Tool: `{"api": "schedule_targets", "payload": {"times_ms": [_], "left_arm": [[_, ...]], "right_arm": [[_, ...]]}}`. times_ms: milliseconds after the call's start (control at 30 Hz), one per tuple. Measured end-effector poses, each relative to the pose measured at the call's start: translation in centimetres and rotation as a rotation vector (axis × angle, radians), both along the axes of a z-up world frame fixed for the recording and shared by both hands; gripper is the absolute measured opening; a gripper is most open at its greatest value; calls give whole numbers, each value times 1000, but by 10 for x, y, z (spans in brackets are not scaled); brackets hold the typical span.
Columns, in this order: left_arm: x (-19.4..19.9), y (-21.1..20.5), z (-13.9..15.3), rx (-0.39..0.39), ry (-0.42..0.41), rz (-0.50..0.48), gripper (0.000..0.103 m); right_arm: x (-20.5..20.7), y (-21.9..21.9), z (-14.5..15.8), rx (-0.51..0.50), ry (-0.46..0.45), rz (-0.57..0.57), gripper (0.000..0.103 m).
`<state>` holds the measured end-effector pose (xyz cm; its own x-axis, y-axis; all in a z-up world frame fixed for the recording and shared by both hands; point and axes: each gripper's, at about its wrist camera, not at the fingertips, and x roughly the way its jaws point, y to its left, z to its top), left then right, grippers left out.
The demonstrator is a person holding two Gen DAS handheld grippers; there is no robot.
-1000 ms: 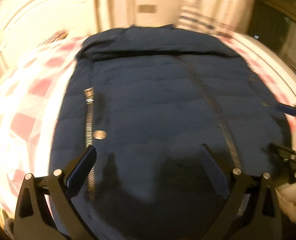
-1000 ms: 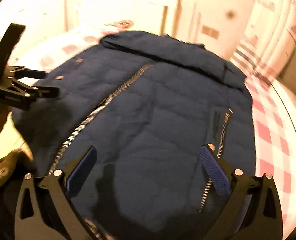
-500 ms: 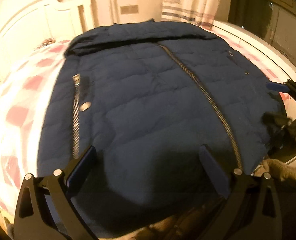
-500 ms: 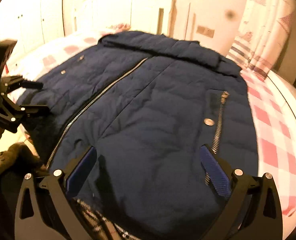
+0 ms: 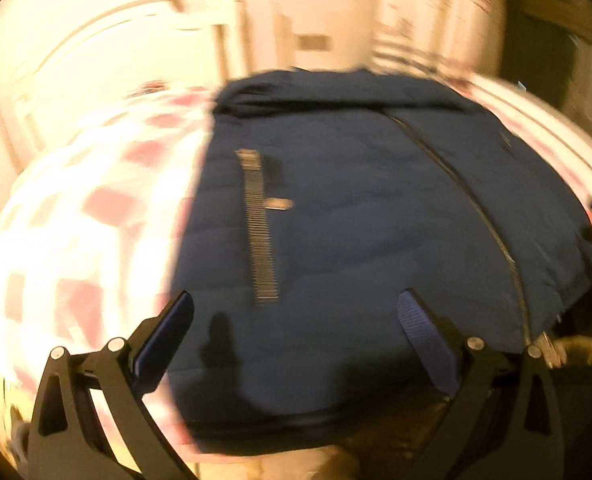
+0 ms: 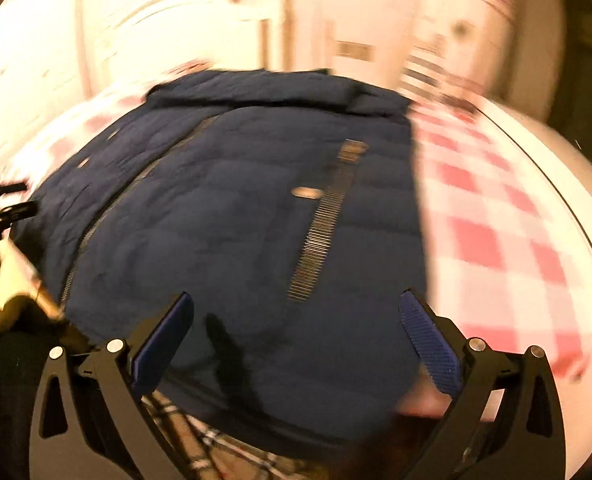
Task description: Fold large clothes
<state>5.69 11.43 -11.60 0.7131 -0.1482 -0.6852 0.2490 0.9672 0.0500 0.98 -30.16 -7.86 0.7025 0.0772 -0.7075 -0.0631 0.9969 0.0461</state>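
A dark blue quilted jacket (image 5: 368, 216) lies flat, front up, on a bed with a red-and-white checked cover (image 5: 96, 208). Its main zipper (image 5: 480, 216) runs down the middle and a silver pocket zipper (image 5: 261, 232) shows on each side. My left gripper (image 5: 296, 336) hangs open over the jacket's near left corner with nothing between its fingers. In the right wrist view the same jacket (image 6: 232, 224) fills the middle, its pocket zipper (image 6: 320, 232) ahead of my right gripper (image 6: 296, 336), which stands open over the near right hem. Both views are motion-blurred.
A pale headboard (image 5: 108, 52) and wall stand behind the bed, with striped curtains (image 6: 448, 68) at the back right. The left gripper's body (image 6: 0, 208) shows at the left edge of the right wrist view. The checked cover (image 6: 496, 216) lies bare right of the jacket.
Both grippers have pulled back toward the jacket's near hem and swung outward, the left toward the left corner and the right toward the right corner. Both stay open and hold nothing.
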Motion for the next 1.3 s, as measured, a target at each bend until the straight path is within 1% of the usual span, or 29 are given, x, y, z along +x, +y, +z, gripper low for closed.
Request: {"api": "schedule_targets", "payload": {"times_ms": [33, 67, 100, 167, 200, 300, 367, 400, 433, 467, 533, 600, 633, 667, 700, 733, 767, 800, 833, 867, 933, 967, 1033, 1100, 1133, 1200, 1233, 1267, 1300], "left_arm": [[1, 10, 0, -16, 5, 26, 101], [2, 24, 0, -52, 23, 56, 100], [2, 33, -1, -81, 37, 70, 100], [-2, 53, -7, -172, 76, 90, 100], [-5, 59, -10, -196, 90, 93, 100], [-15, 61, -21, -204, 113, 79, 100], [-19, 59, -28, -219, 141, 52, 100], [-20, 58, -32, -230, 155, 42, 100], [-22, 58, -36, -249, 171, 33, 100], [-23, 59, -39, -266, 179, 28, 98], [-22, 63, -45, -311, 192, 19, 97], [-18, 70, -52, -370, 220, 19, 97], [-14, 75, -57, -415, 244, 21, 97], [-11, 76, -60, -442, 254, 22, 95], [-10, 77, -62, -465, 261, 16, 90], [-11, 76, -62, -477, 265, -6, 68], [-14, 72, -61, -487, 264, -40, 57], [-18, 69, -59, -467, 245, -44, 52], [-22, 64, -55, -442, 222, -74, 40], [-26, 60, -50, -428, 201, -103, 32], [-34, 55, -38, -400, 152, -136, 29], [-38, 54, -32, -393, 130, -148, 28], [-41, 54, -23, -389, 101, -160, 28], [-42, 52, -17, -374, 83, -163, 28], [-40, 52, -17, -375, 87, -161, 30], [-32, 51, -21, -371, 108, -140, 43], [-26, 50, -23, -363, 121, -123, 58], [-21, 49, -26, -359, 138, -110, 66], [-18, 47, -27, -363, 153, -108, 69]], "right_arm": [[-3, -13, -2, 26, 6, -37, 98], [-8, -29, -7, 80, 14, -75, 98], [-15, -37, -10, 125, 17, -85, 98], [-26, -51, -17, 229, 18, -84, 98], [-31, -54, -23, 269, 25, -74, 98], [-37, -54, -37, 279, 57, -74, 98], [-36, -57, -45, 322, 64, -70, 98], [-34, -58, -51, 366, 75, -68, 97], [-34, -58, -55, 403, 85, -60, 91], [-34, -57, -57, 433, 86, -37, 82], [-34, -53, -58, 464, 82, 8, 80], [-34, -50, -59, 473, 70, 26, 80], [-34, -49, -60, 483, 65, 33, 79], [-34, -49, -62, 491, 60, 32, 77], [-34, -49, -63, 496, 60, 33, 74], [-34, -48, -65, 495, 60, 36, 65], [-35, -48, -65, 487, 54, 41, 59], [-38, -46, -63, 478, 33, 59, 55], [-41, -43, -60, 468, 15, 77, 51], [-45, -38, -55, 441, -1, 93, 49], [-48, -34, -48, 411, -20, 113, 49], [-52, -33, -44, 413, -40, 126, 48], [-61, -33, -35, 432, -88, 148, 48], [-66, -34, -26, 432, -113, 156, 48], [-68, -35, -22, 424, -124, 161, 48], [-63, -38, -22, 428, -124, 150, 50], [-59, -39, -25, 444, -111, 135, 50], [-54, -39, -29, 445, -92, 110, 56], [-49, -39, -32, 441, -72, 85, 60]]}}
